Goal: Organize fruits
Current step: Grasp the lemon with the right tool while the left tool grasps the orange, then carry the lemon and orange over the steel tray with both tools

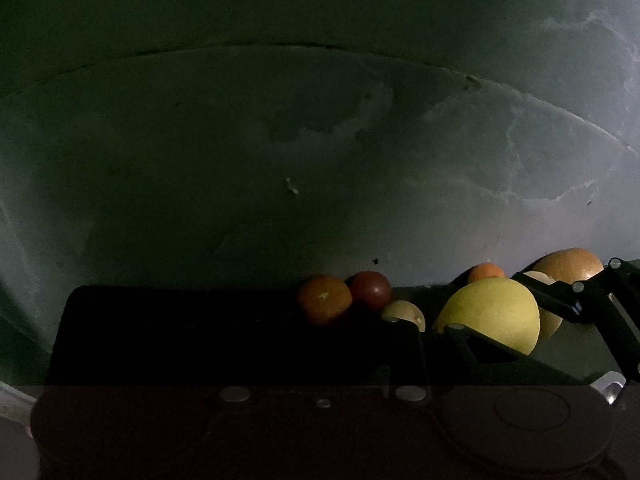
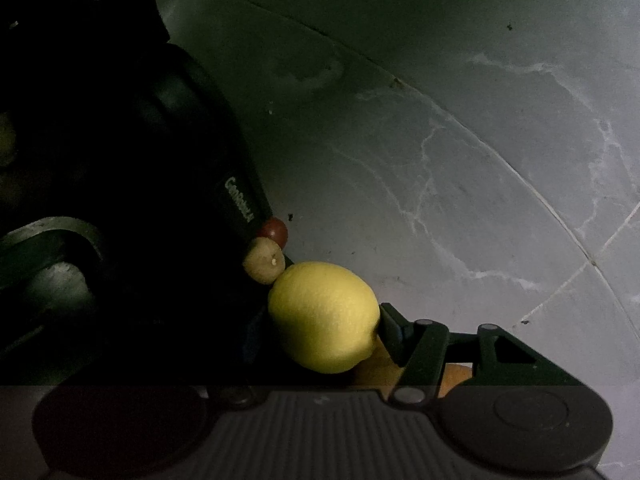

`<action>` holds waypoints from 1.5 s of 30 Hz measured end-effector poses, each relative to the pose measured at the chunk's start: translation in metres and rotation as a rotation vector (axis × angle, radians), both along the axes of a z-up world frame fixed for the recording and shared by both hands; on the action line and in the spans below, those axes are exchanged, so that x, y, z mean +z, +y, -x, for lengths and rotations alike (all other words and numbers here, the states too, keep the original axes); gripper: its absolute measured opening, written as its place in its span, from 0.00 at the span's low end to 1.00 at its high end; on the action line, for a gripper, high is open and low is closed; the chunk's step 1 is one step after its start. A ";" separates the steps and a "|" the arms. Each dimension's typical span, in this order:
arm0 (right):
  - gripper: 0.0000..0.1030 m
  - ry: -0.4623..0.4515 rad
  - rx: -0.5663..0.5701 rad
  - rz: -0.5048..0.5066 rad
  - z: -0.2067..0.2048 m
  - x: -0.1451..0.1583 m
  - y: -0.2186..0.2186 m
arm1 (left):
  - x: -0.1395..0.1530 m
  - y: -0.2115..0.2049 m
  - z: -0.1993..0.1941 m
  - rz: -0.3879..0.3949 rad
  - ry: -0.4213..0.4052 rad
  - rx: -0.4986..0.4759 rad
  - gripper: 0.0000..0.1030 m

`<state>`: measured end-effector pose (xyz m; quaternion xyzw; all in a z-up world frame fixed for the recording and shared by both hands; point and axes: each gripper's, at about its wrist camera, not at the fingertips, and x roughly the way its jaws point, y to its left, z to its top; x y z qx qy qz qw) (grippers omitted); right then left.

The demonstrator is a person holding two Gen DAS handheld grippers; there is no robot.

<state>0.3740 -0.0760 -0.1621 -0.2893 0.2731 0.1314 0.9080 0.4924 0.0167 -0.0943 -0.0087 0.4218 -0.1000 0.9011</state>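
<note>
A yellow lemon [image 2: 324, 316] sits at the centre of my right gripper [image 2: 322, 322], which is shut on it. Its right finger [image 2: 394, 330] presses the lemon's side, and its left finger is lost in darkness. In the left wrist view the lemon [image 1: 490, 312] is at the lower right, with the right gripper's black finger [image 1: 552, 298] against it. Behind lie an orange fruit [image 1: 324, 298], a dark red one [image 1: 370, 290], a small pale one [image 1: 404, 314], a small orange [image 1: 486, 272] and a large tan fruit [image 1: 568, 266]. My left gripper [image 1: 320, 344] is a black mass with hidden fingertips.
Grey marbled floor tiles [image 2: 460, 160] with thin seams fill the background of both views. The left gripper's dark body [image 2: 160, 160] blocks the left half of the right wrist view. A dark green surface [image 1: 576, 344] lies under the fruits on the right. The lighting is very dim.
</note>
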 end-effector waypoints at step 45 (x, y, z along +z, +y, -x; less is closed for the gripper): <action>0.61 -0.006 -0.076 -0.038 0.111 0.030 0.024 | 0.018 0.000 0.121 0.022 0.014 -0.101 0.31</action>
